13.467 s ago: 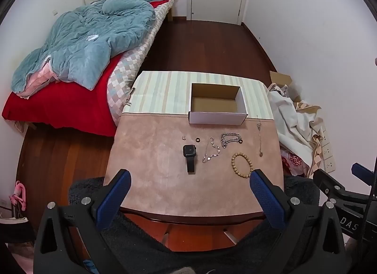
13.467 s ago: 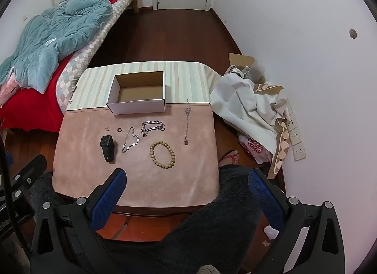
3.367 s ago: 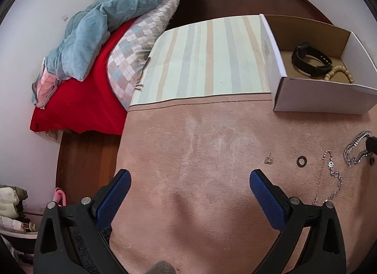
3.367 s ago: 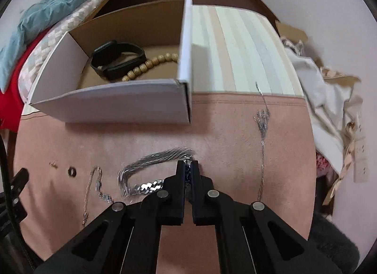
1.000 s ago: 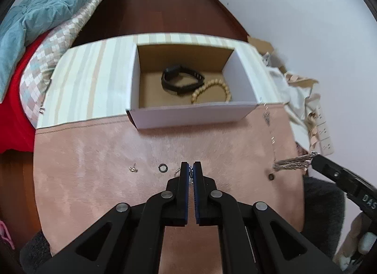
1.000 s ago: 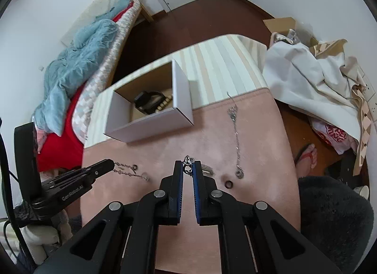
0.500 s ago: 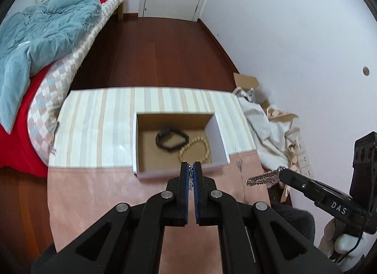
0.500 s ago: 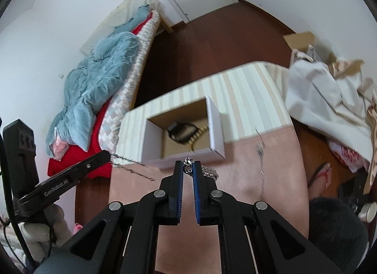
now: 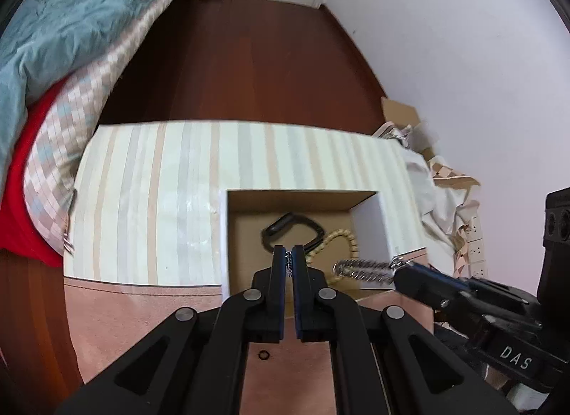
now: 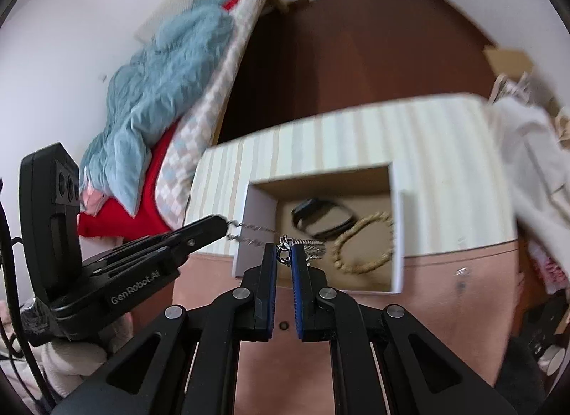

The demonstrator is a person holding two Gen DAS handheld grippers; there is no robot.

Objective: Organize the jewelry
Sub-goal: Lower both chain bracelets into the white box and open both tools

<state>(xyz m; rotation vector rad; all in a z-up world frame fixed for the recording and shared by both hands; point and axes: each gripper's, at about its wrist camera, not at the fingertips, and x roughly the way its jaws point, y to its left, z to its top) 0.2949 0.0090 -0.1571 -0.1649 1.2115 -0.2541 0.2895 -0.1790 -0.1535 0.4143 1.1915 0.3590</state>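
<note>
The open cardboard box (image 9: 222, 236) (image 10: 397, 236) stands on the table and holds a black watch (image 9: 295, 228) (image 10: 320, 217) and a wooden bead bracelet (image 9: 347, 240) (image 10: 363, 247). My left gripper (image 9: 289, 252) is shut on a thin silver chain (image 10: 253, 233) above the box's front edge; it also shows in the right wrist view (image 10: 221, 224). My right gripper (image 10: 284, 251) is shut on a thick silver chain bracelet (image 9: 363, 269) over the box; it also shows in the left wrist view (image 9: 402, 272).
A small dark ring (image 9: 263, 355) (image 10: 284, 325) lies on the pink mat (image 9: 142, 326) in front of the box. A bed with a teal blanket (image 9: 53, 33) is at the left. White cloth and cardboard (image 9: 445, 208) lie right of the table.
Both grippers have moved forward and down toward the box with their chains, which now hang over the box's opening.
</note>
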